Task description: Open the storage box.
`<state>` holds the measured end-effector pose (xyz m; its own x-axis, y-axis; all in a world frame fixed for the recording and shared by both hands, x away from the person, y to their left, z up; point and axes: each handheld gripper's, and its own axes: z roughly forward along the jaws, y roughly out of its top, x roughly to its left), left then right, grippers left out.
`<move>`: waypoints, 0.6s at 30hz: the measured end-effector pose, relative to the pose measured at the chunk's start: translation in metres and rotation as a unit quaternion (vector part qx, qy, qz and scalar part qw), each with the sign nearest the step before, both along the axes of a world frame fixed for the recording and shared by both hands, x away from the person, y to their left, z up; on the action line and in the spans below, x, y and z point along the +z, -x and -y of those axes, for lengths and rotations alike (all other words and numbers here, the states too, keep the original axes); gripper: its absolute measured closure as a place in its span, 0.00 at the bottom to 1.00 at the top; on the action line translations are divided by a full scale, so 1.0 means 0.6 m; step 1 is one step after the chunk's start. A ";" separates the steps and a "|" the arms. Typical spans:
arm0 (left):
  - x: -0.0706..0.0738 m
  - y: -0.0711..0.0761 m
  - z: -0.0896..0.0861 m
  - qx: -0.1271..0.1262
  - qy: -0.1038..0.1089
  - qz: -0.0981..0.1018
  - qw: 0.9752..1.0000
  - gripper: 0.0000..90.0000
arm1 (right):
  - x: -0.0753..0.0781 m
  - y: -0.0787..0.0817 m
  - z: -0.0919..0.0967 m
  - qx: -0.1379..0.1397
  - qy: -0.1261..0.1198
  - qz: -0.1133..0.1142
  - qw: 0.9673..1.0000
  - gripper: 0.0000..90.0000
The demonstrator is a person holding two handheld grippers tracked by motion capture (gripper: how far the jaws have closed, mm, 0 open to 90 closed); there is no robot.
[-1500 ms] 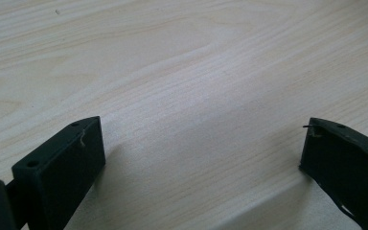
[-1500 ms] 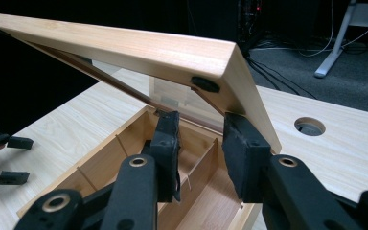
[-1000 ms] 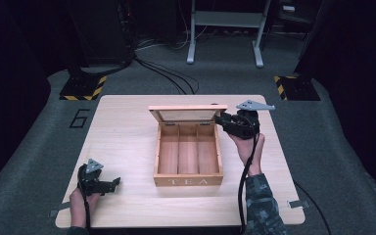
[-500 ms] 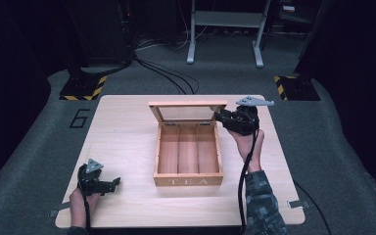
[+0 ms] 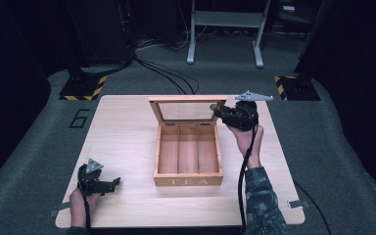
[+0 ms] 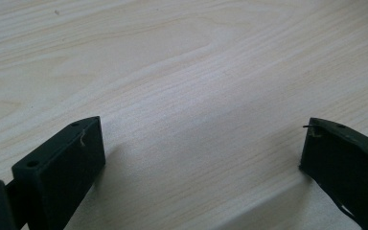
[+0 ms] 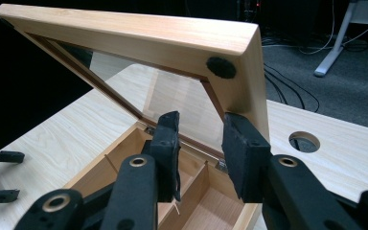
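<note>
A wooden tea box [image 5: 188,181] with three bare compartments stands mid-table, "TEA" on its front wall. Its glass-paned lid [image 5: 186,110] is raised at the back. My right gripper [image 5: 216,108] reaches in from the right at the lid's right end. In the right gripper view its jaws [image 7: 201,143] stand close together against the inner face of the lid [image 7: 148,38], by the right rail, with nothing visibly pinched. My left gripper [image 5: 115,182] rests near the front left of the table; its jaws [image 6: 201,143] are wide apart over bare wood. It also shows far off as two black fingertips [image 7: 0,155].
The light wooden table [image 5: 127,137] has a round hole [image 7: 304,141] behind the box on the right. Cables [image 5: 166,78], a metal stand's legs [image 5: 225,54] and striped bases [image 5: 83,88] lie on the grey floor beyond the far edge.
The lid has tilted up a little further, and the right gripper has shifted slightly back with it. The left gripper has stayed put.
</note>
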<state>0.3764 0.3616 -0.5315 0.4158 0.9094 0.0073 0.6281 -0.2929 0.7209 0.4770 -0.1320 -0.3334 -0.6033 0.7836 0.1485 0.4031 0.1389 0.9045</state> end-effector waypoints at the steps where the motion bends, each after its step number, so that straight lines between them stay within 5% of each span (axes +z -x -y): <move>1: 0.000 0.000 0.000 0.000 0.001 -0.001 1.000 0.01 | 0.000 0.000 0.000 0.000 -0.001 -0.001 1.000 0.74; 18: -0.001 0.000 0.002 0.003 0.006 0.000 1.000 0.01 | 0.001 -0.001 -0.001 0.001 0.001 -0.001 1.000 0.74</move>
